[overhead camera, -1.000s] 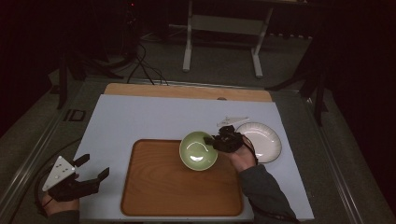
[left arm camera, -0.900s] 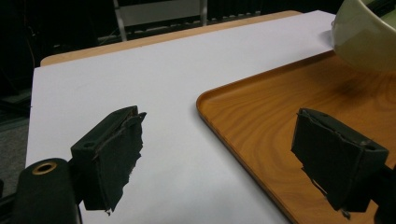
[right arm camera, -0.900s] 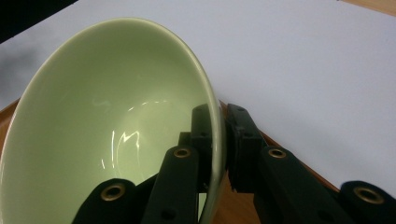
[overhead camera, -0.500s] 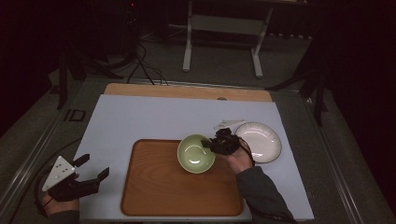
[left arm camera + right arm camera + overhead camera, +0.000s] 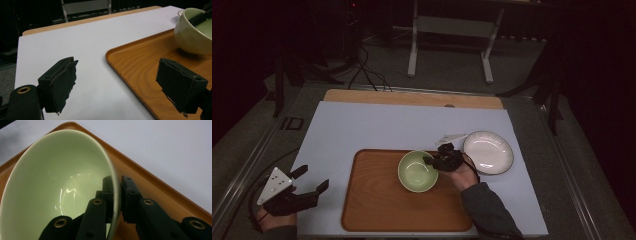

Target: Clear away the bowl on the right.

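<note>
Since a second ago, I see the green bowl (image 5: 417, 171) has slid left and settled lower over the wooden tray (image 5: 377, 210). My right tongs (image 5: 436, 161) stay clenched on its rim, one jaw inside, one outside, which the right gripper view shows plainly. My left tongs (image 5: 309, 179) hang released near the bench (image 5: 377, 125) edge. The bowl's base is hidden, so contact with the tray is unclear. Beyond, a white plate (image 5: 488, 152).

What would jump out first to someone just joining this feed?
The green bowl over the wooden tray, its rim pinched between the jaws of the right gripper, one jaw inside and one outside. Next, the empty white plate on the white mat right of the tray. The left gripper hovers open off the tray's left edge.
</note>
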